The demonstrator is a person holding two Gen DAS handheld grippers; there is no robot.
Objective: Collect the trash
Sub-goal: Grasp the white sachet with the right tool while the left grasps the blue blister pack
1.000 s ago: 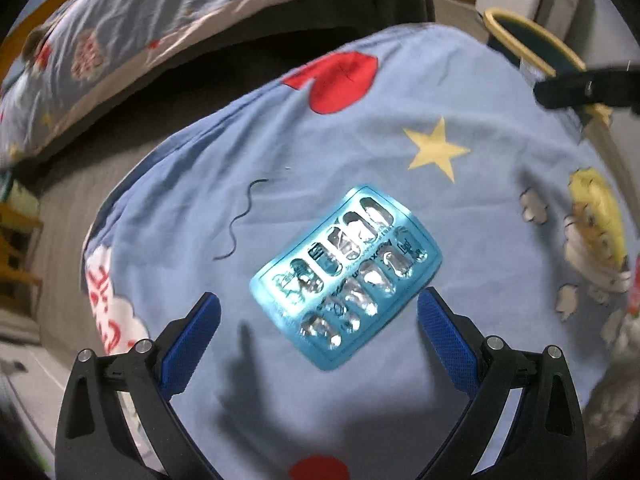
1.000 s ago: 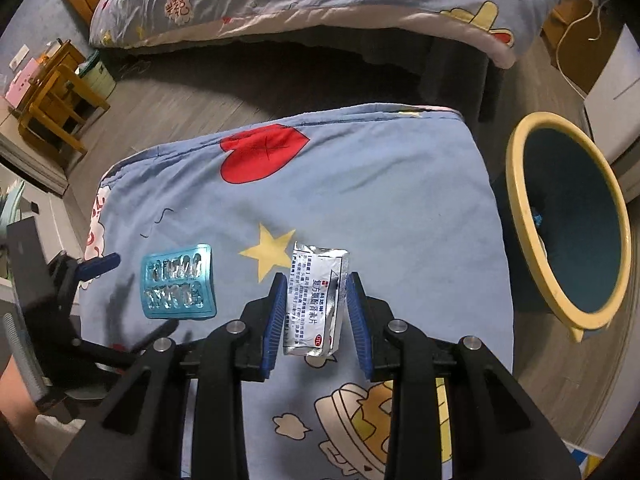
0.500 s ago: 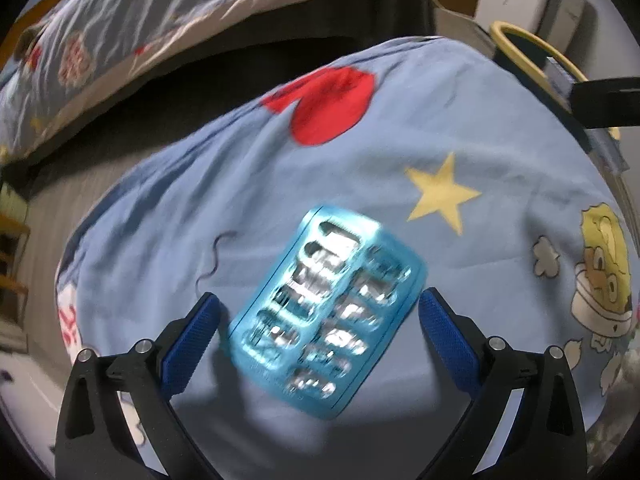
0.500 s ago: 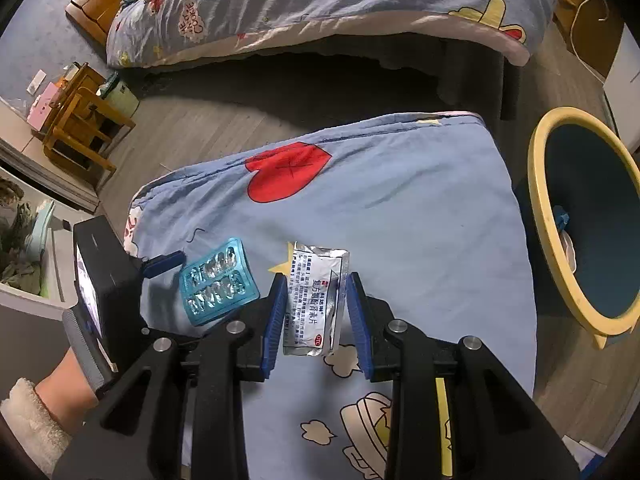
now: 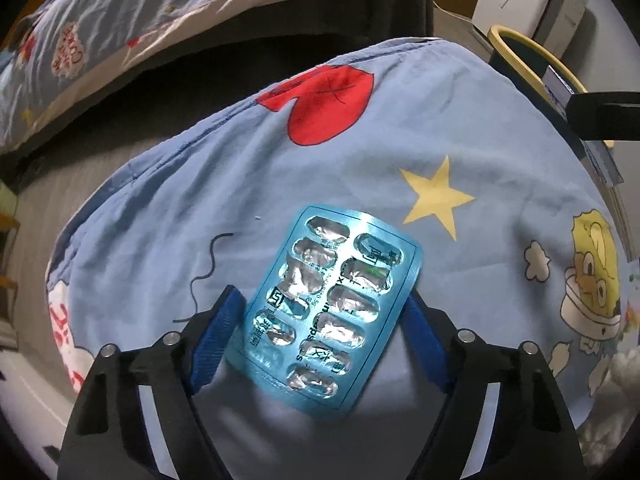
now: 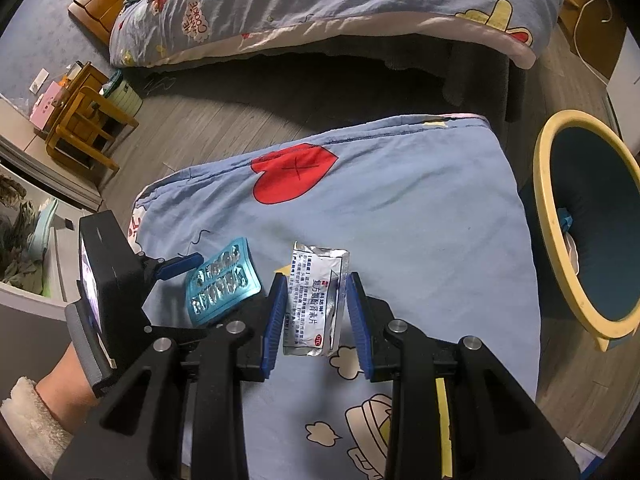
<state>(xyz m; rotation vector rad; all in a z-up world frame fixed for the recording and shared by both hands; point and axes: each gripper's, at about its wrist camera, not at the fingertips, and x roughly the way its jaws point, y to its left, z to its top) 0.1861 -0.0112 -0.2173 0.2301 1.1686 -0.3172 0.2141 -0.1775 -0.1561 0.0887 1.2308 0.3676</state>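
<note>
A blue blister pack [image 5: 332, 308] with crushed foil pockets sits tilted between the blue pads of my left gripper [image 5: 322, 296], one end raised off the cartoon-print blanket [image 5: 240, 184]. The jaws are closing and both pads meet its long edges. From the right wrist view the pack [image 6: 220, 288] leans against one left fingertip [image 6: 180, 263]. My right gripper [image 6: 316, 280] is shut on a silver medicine sachet [image 6: 316, 300] with printed text, held above the blanket.
A dark bin with a yellow rim [image 6: 548, 240] stands on the floor right of the blanket, with some trash inside. A bed [image 6: 320, 8] with a matching quilt lies across a strip of wood floor. A wooden stool [image 6: 80, 128] stands at far left.
The left jaws have narrowed from wide apart onto the blister pack, which now sits tilted between the pads. The right gripper still holds the sachet.
</note>
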